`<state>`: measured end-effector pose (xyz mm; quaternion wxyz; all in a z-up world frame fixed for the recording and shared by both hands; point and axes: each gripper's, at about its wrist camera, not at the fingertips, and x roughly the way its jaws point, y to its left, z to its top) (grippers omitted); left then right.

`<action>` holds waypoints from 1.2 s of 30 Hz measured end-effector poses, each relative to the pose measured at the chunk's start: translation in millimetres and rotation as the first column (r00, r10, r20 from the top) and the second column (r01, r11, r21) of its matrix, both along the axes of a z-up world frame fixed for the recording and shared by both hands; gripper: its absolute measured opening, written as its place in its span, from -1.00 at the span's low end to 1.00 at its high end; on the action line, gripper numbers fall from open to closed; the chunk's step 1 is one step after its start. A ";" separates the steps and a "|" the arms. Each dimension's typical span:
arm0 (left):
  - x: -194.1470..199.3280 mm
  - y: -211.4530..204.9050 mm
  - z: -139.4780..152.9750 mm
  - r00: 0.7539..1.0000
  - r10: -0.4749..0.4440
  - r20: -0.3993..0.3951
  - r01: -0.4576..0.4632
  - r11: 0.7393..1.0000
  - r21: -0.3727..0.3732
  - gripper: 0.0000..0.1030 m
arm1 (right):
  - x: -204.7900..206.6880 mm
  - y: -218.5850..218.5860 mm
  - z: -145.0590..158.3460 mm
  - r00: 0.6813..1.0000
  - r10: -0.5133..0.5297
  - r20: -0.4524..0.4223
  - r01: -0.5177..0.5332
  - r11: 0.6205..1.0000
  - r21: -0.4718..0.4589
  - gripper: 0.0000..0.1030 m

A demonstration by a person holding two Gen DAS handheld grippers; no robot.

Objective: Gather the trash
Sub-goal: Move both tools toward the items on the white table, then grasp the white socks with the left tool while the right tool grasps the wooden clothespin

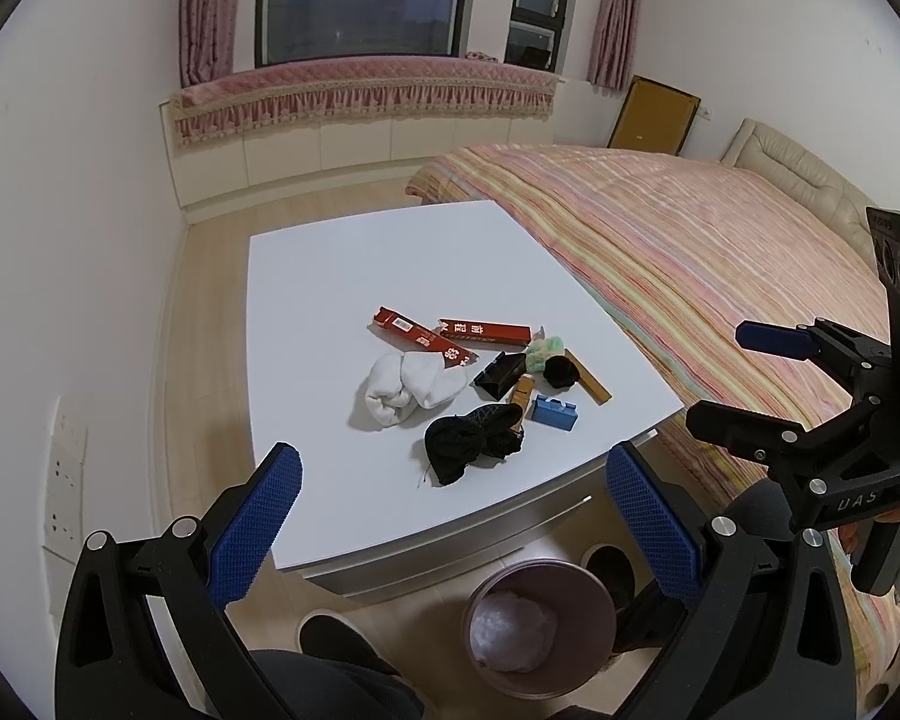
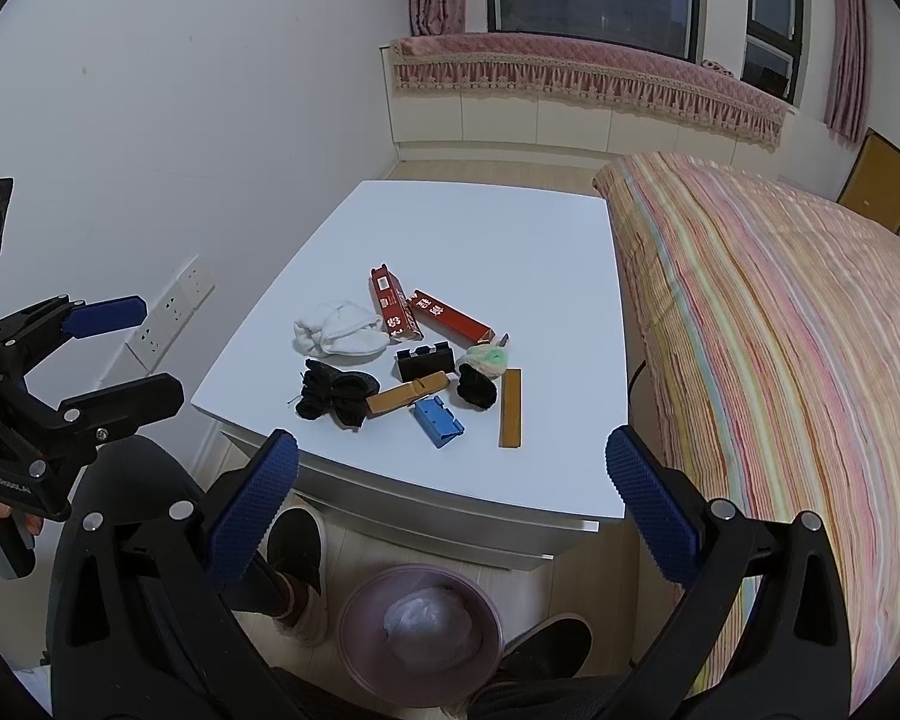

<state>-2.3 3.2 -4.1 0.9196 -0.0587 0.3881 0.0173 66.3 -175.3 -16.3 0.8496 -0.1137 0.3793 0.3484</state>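
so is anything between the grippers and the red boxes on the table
Nothing visible. Both grippers, left and right, hang open above the table's near edge. The red boxes lie toward the far side of the pile, beyond the white sock and black sock, open from above.

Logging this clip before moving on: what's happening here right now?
A person holds both grippers open above a white table, gripping nothing. On it lie two red cartons, white socks, black socks, small blocks and wooden pieces. A bin with a crumpled bag inside stands on the floor below the table's near edge. The left gripper and right gripper hover short of the pile.
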 end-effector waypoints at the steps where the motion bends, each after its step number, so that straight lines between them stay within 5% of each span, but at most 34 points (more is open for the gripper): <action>1: 0.0 0.0 0.0 1.000 0.001 0.000 -0.001 1.000 -0.002 0.89 | -0.1 0.0 0.0 1.000 0.000 0.001 0.000 1.000 0.000 0.94; 19: 6.6 7.3 -9.2 1.000 0.021 -0.022 -0.021 1.000 -0.021 0.89 | 10.8 -2.8 -12.7 1.000 -0.015 -0.022 0.014 1.000 -0.013 0.94; 36: 87.2 35.9 -37.3 0.991 0.011 -0.137 -0.023 0.996 -0.088 0.89 | 77.4 16.3 -52.8 0.995 -0.043 -0.086 0.031 0.990 -0.141 0.94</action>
